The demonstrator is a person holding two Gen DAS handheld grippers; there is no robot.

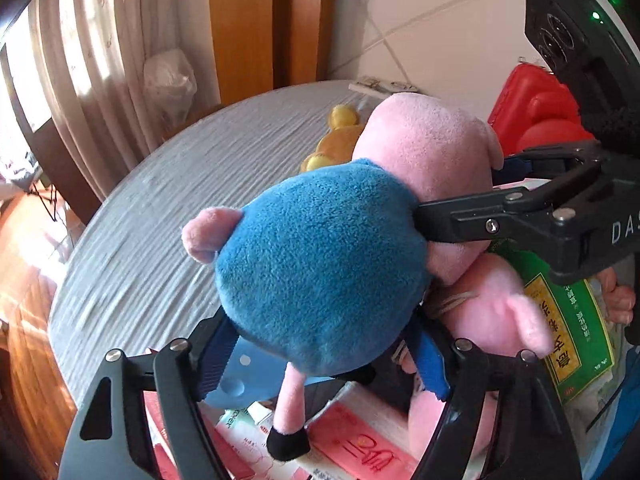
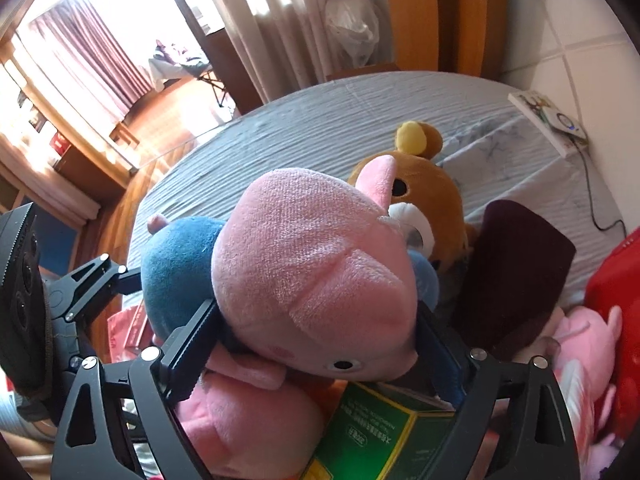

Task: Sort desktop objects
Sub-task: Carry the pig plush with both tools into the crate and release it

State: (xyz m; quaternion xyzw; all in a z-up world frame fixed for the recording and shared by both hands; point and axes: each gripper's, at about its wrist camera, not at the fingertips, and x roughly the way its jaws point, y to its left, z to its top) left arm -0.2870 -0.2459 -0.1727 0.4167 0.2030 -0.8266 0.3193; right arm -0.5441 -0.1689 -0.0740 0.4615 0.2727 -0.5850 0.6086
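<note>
Pig plush point(image 1: 320, 264) hides both claws' pads.

Pig toy point(image 1: 320, 264) fuzzy plush; table cover point(image 1: 168, 200) ribbed matt cloth; green box point(image 2: 384, 436) glossy card.

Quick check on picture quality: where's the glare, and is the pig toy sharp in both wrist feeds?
Left wrist view: the curtain at upper left is washed out by daylight, the tabletop looks smeared, and the pig toy is sharp. Right wrist view: the window is blown white, the pig toy's head is crisp, and fisheye bending curves the table edge.
</note>
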